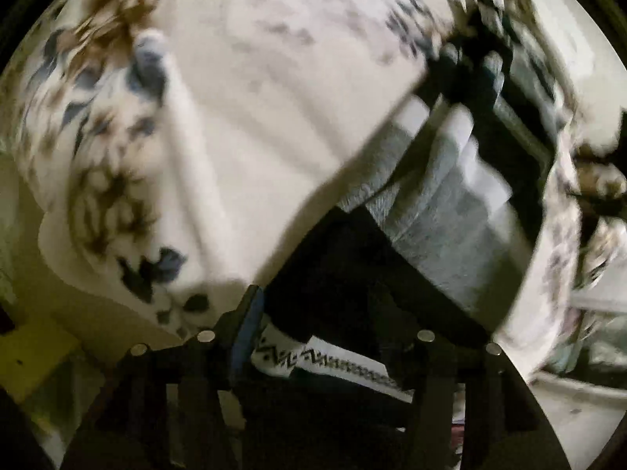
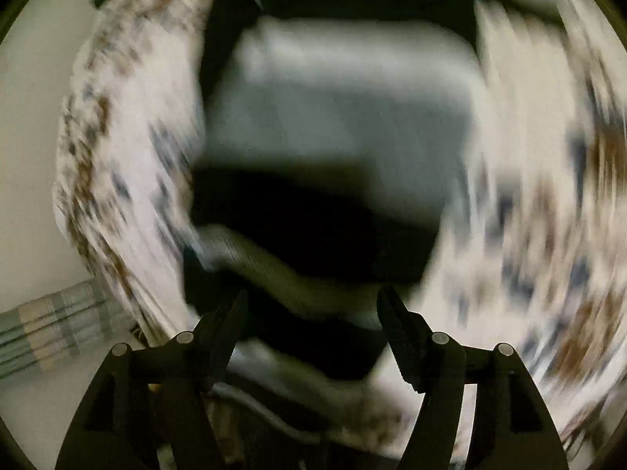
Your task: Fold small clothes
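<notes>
I see a floral bedspread (image 1: pixel 243 125) filling both views, with folded grey cloth (image 2: pixel 341 117) and a black garment (image 2: pixel 313 219) lying on it. My right gripper (image 2: pixel 311 305) gapes wide over the black garment, holding nothing. My left gripper (image 1: pixel 325 313) also stands apart, a patterned sock (image 1: pixel 313 360) between its fingers; whether it's gripped, I cannot tell.

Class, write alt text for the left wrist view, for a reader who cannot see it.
A blurred close-up: the left gripper reaches over dark clothing with a white zigzag-patterned band between its fingers. Beyond lie a grey folded garment and a white bedspread with brown and blue print.
</notes>
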`<state>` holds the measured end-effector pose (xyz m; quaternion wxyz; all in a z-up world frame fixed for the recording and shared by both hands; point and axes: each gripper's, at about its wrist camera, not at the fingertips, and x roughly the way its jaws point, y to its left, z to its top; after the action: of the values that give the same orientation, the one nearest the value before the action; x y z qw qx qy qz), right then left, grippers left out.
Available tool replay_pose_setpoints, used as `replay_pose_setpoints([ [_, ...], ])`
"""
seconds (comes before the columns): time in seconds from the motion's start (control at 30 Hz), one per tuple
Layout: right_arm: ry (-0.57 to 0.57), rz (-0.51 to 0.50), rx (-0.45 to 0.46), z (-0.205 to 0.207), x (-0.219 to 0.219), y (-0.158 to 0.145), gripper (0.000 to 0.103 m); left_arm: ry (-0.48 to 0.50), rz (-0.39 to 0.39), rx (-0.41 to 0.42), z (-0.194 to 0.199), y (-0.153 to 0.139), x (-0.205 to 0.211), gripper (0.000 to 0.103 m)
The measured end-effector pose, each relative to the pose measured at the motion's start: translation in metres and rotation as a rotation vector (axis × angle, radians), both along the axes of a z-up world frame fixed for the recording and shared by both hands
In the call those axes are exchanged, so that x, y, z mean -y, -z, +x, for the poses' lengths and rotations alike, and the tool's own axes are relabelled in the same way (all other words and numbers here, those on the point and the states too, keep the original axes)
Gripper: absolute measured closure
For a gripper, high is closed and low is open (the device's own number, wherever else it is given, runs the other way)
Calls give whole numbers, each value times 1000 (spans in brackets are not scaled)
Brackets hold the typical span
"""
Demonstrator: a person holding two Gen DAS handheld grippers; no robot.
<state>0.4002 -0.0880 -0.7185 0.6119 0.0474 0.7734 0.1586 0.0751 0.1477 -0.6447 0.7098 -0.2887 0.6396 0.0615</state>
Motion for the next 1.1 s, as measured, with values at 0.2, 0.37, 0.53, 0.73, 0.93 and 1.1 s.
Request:
replay_pose_setpoints([
  [0.2,150,31,-219,-134,57,87,33,37,70,-1,-2,-3,15,97],
  [0.37,207,130,-198,-184,60,108,96,28,96,36,-10,-24,11,101],
  [0.53,180,106,-148,-207,63,90,97,10,112,5,-31,-35,-3,101],
  [0.73,175,116,-147,-186,82,70,78,48,80,-48,-17,-64,1,92],
  [0.93,335,206,-10,-109,133,23,41,68,11,170,90,-114,-6,51],
  [1.1,444,202,147,-15,167,12,40,133,-48,336,245,-115,0,51],
])
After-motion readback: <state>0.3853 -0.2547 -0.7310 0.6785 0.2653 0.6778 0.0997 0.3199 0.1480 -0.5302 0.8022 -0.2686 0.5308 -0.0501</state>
